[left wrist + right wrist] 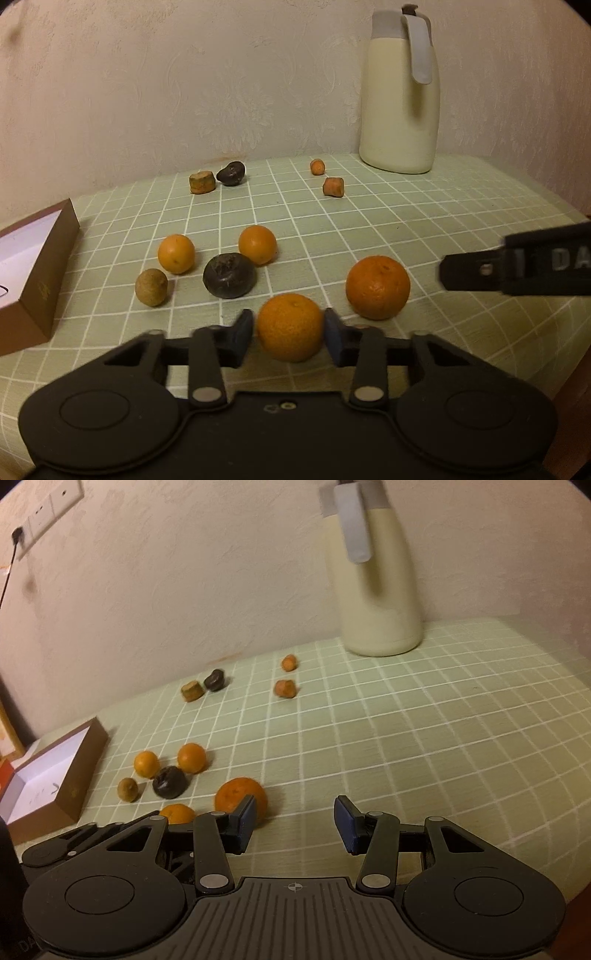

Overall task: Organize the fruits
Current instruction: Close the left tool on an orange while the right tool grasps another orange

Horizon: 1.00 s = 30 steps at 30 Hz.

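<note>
In the left wrist view my left gripper (290,326) is shut on a mandarin (290,326), with both pads touching its sides. A second large mandarin (377,287) sits just right of it. Two small oranges (176,253) (257,244), a dark round fruit (229,275) and a brownish-green fruit (151,287) lie behind. My right gripper (293,821) is open and empty above the tablecloth; its left finger (245,819) partly hides the large mandarin (236,797). The held mandarin (177,813) shows behind the left gripper's body.
An open brown box (48,254) with a white inside stands at the left edge. A cream thermos jug (400,99) stands at the back right by the wall. Carrot pieces (333,186) (317,167), a greenish chunk (201,181) and a dark lump (231,173) lie at the back.
</note>
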Motion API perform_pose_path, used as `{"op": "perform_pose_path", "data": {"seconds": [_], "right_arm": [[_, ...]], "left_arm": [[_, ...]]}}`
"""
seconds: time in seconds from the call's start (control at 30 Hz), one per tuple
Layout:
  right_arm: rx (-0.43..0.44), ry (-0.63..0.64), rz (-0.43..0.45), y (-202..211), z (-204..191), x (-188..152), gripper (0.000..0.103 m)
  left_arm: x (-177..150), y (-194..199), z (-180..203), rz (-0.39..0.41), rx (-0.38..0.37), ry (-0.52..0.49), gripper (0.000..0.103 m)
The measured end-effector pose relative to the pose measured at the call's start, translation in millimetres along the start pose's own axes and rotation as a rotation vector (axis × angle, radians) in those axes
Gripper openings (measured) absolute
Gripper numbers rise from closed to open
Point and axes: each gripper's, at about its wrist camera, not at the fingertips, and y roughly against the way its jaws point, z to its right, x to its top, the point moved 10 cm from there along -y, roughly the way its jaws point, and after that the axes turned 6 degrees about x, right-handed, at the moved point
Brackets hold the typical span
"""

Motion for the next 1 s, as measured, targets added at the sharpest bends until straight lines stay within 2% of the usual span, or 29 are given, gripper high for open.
{"op": "perform_pose_path", "data": {"seconds": [0.37, 0.7, 0.9, 1.0], "right_arm": [[0.031, 0.055, -0.035, -37, -24, 2, 0.048], [0.059, 0.054, -0.057, -64, -41, 1, 0.048], [0.044, 0.046, -0.057, -69, -40, 0, 0.048], [0.035, 0.035, -0.056, -70, -37, -3, 0.048]], "left_arm": [[-5, 1, -46, -0.004, 0.092, 0.060, 0.027], [-9, 1, -61, -0.011, 0.108, 0.064, 0.029], [-9, -2, -63, -0.015, 0.120, 0.072, 0.034], [-9, -3, -65, -0.014, 0.136, 0.080, 0.041]]}}
